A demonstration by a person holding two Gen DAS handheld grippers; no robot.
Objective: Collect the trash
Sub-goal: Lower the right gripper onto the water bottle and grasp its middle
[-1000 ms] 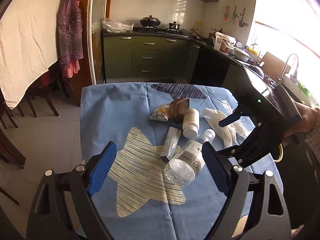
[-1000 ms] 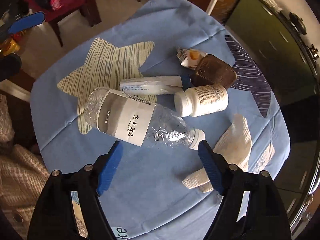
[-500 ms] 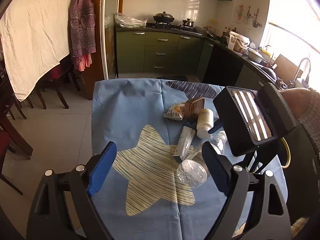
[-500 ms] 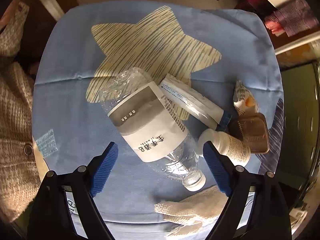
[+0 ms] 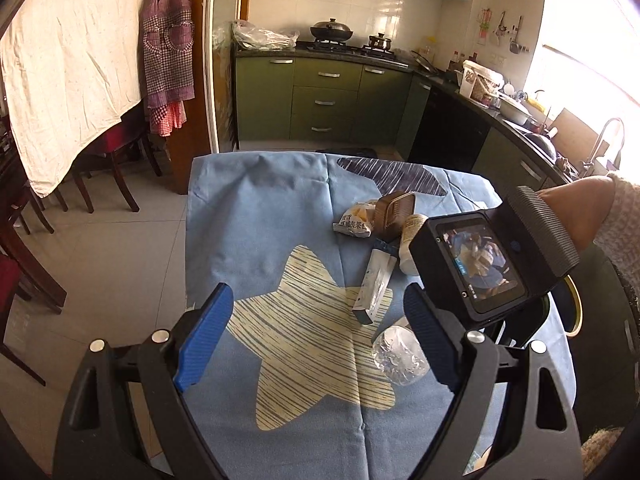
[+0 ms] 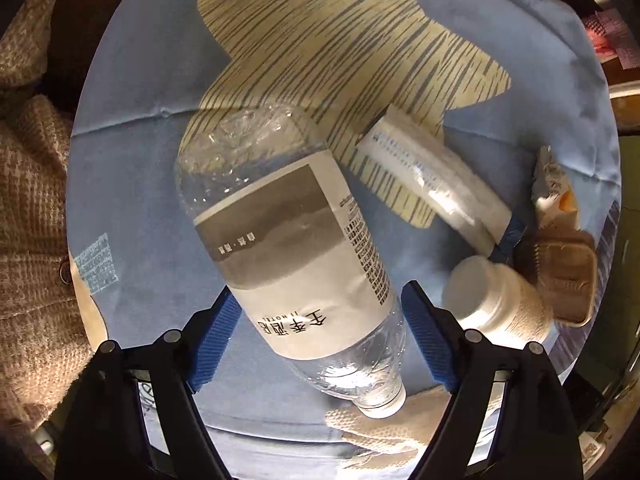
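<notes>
Clear crushed plastic water bottle [image 6: 296, 256] sits between the closing right gripper [image 6: 320, 344] pads, ungrabbed; left gripper [image 5: 316, 340] wide open, empty, so all trash is still on the blue cloth [image 5: 256, 216].

Right gripper [image 6: 316, 340] is lower than a second ago and rolled round: the clear plastic water bottle with the grey-and-white label [image 6: 296, 256] was ahead of its blue pads, now lies between them, jaws closing, contact not clear. In the left wrist view its black camera block [image 5: 480, 264] now covers the white pill bottle [image 5: 412, 228] and most of the bottle.
</notes>
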